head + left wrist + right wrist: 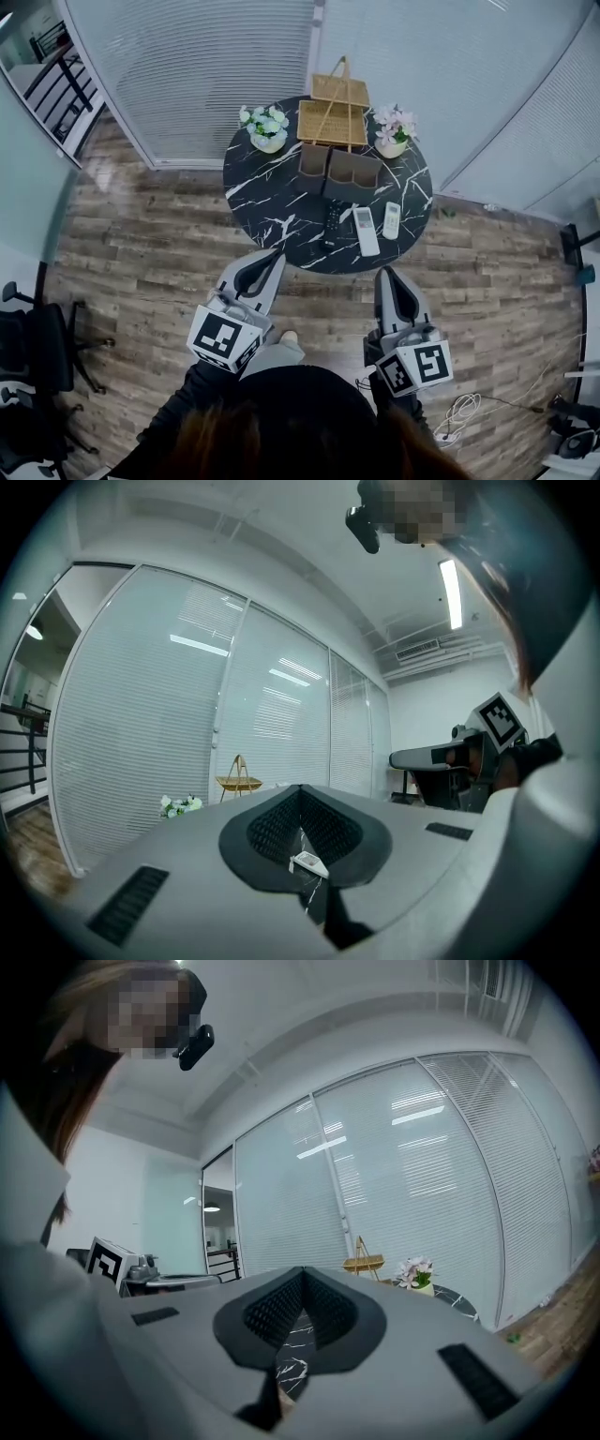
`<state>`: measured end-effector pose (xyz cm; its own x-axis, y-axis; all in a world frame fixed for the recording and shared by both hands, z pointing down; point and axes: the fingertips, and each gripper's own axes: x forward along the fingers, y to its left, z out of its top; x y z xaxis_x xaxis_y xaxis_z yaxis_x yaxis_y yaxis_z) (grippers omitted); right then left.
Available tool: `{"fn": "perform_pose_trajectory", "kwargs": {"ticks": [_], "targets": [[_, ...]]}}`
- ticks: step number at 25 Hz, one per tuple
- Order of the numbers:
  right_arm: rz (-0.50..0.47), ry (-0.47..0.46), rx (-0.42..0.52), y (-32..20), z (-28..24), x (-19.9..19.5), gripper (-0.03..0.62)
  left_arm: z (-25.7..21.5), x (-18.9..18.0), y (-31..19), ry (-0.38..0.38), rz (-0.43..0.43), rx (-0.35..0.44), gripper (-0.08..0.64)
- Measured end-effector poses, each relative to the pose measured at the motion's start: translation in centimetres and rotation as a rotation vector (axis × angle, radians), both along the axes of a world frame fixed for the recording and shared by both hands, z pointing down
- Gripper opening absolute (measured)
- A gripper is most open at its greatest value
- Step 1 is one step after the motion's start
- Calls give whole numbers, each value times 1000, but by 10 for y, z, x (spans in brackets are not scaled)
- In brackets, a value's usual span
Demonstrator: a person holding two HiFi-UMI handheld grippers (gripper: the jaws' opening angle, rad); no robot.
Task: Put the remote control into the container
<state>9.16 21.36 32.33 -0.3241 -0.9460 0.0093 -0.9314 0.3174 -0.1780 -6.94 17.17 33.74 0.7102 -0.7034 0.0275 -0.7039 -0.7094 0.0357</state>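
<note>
Black remote (331, 225) lay on the table (253, 187), beyond the left gripper (272, 259) and right gripper (385, 277), both closed, empty.

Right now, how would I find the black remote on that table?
Find the round black table with white veins on the wooden floor. In front of the brown container on it, three remotes lie in a row near the person's edge. The black remote is the leftmost, beside the long white remote and the short white remote; it alone is dark.
</note>
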Motion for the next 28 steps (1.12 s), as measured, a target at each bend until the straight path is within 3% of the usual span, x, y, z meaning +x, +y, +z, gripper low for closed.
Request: {"fn": "perform_pose_trajectory", "kwargs": {"ticks": [16, 28], "targets": [[-7, 10, -29, -66, 5, -6, 15, 7, 1, -59, -3, 43, -46, 9], [-71, -39, -32, -125, 16, 18, 15, 10, 19, -111, 35, -8, -63, 9]]}}
